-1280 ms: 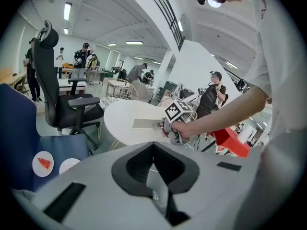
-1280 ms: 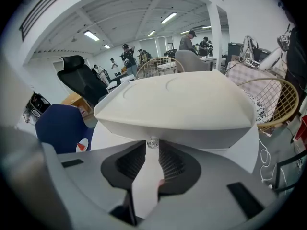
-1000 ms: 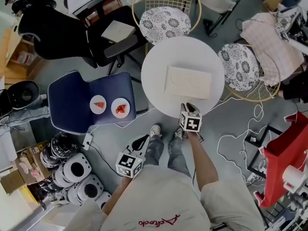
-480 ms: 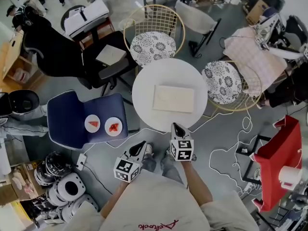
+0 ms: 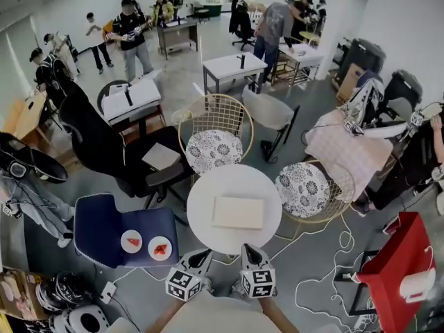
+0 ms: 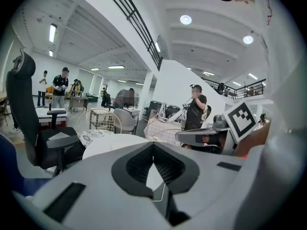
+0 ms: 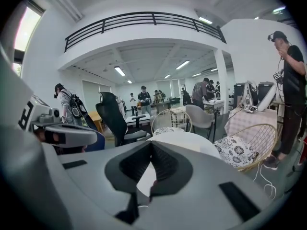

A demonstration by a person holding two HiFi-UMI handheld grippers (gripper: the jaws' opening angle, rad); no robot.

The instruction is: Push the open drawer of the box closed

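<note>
The box [image 5: 238,212] lies flat at the middle of the round table [image 5: 201,220], well apart from both grippers. It is judged light, stiff and thin-walled, and likely to slide on the smooth top when pushed. The drawer front is not made out from above, so the open side cannot be told. No grasp is called for: the drawer front is best pressed squarely with closed tips while the opposite side is steadied. The left gripper [image 5: 201,257] and right gripper [image 5: 248,252] are each held with jaws together, nothing between them. No brand or writing can be read on the box.
</note>
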